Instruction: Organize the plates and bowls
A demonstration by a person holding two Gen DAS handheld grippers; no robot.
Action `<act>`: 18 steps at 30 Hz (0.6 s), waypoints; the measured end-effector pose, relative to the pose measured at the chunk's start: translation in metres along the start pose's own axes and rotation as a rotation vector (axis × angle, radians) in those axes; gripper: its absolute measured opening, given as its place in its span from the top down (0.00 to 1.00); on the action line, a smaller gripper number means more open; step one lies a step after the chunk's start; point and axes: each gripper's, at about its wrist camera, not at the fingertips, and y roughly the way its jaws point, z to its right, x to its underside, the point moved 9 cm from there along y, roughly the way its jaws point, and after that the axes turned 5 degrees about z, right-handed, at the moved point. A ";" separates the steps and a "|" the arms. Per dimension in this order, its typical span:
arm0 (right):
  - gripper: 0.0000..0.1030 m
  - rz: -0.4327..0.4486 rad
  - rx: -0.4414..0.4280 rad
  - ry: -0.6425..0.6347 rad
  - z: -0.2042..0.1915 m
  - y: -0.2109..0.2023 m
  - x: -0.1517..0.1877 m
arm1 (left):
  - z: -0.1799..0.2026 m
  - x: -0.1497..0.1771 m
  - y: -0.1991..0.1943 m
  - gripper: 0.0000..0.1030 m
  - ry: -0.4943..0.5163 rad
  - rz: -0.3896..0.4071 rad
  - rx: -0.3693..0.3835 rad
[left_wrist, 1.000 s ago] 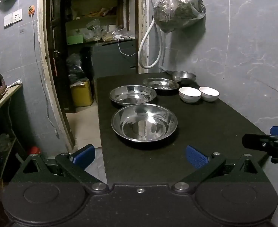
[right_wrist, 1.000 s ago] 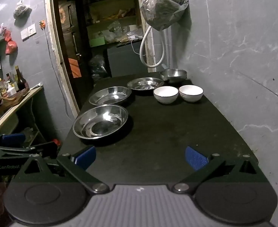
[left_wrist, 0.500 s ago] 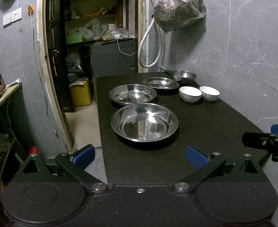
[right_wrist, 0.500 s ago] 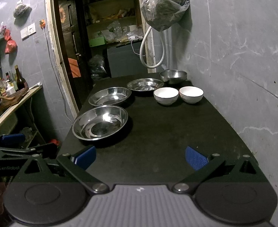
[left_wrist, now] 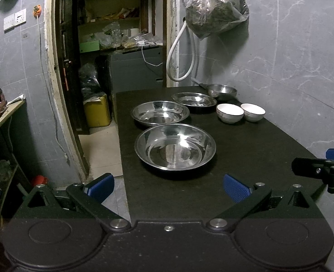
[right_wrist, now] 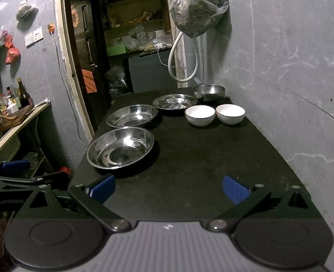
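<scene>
Three steel plates stand in a row on the black table (left_wrist: 257,149): a near plate (left_wrist: 175,149), a middle plate (left_wrist: 160,113) and a far plate (left_wrist: 193,99). A steel bowl (left_wrist: 221,90) sits at the back. Two white bowls (left_wrist: 230,112) (left_wrist: 252,112) stand side by side to the right. My left gripper (left_wrist: 168,187) is open and empty at the table's near edge, short of the near plate. My right gripper (right_wrist: 169,189) is open and empty over the near table, with the near plate (right_wrist: 120,147) ahead to its left and the white bowls (right_wrist: 199,114) (right_wrist: 230,113) farther ahead.
A grey wall (right_wrist: 291,79) borders the table on the right. A hanging plastic bag (right_wrist: 198,9) and a white hose (right_wrist: 180,61) sit above the far end. An open doorway (left_wrist: 112,45) and a side shelf with bottles (right_wrist: 10,108) lie to the left.
Both views have shifted only slightly; the plates and bowls stay in place and both grippers stay open.
</scene>
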 end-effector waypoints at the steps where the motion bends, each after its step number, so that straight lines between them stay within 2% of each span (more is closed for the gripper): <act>1: 0.00 0.000 0.000 0.000 0.000 0.000 0.000 | -0.001 0.000 0.001 0.01 0.001 -0.001 -0.002; 18: 0.00 -0.008 0.003 -0.005 -0.001 0.002 0.000 | -0.004 0.002 0.006 0.01 0.000 -0.004 -0.001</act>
